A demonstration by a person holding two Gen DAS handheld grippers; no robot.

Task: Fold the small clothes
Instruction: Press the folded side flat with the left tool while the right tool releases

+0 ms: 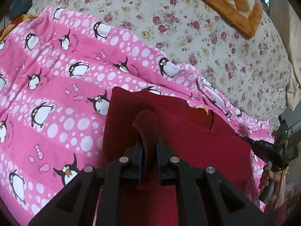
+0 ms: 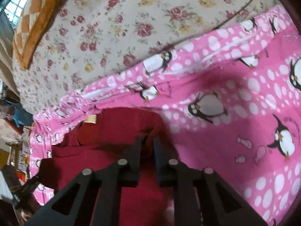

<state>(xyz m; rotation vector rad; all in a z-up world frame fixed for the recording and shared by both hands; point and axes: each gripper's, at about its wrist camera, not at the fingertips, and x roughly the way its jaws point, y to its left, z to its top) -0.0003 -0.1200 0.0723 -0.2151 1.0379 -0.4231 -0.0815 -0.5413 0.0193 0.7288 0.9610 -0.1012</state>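
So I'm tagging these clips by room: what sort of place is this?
Most likely a bedroom at home. A red garment lies on a pink penguin sheet, beside a floral quilt and an orange checked blanket.

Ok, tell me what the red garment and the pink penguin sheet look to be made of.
Red garment: seemingly a soft matte knit; the fold pinched in the left gripper shows a fuzzy, ribbed edge.
Pink penguin sheet: probably thin printed cotton, matte, with fine wrinkles. Neither can be confirmed by sight.
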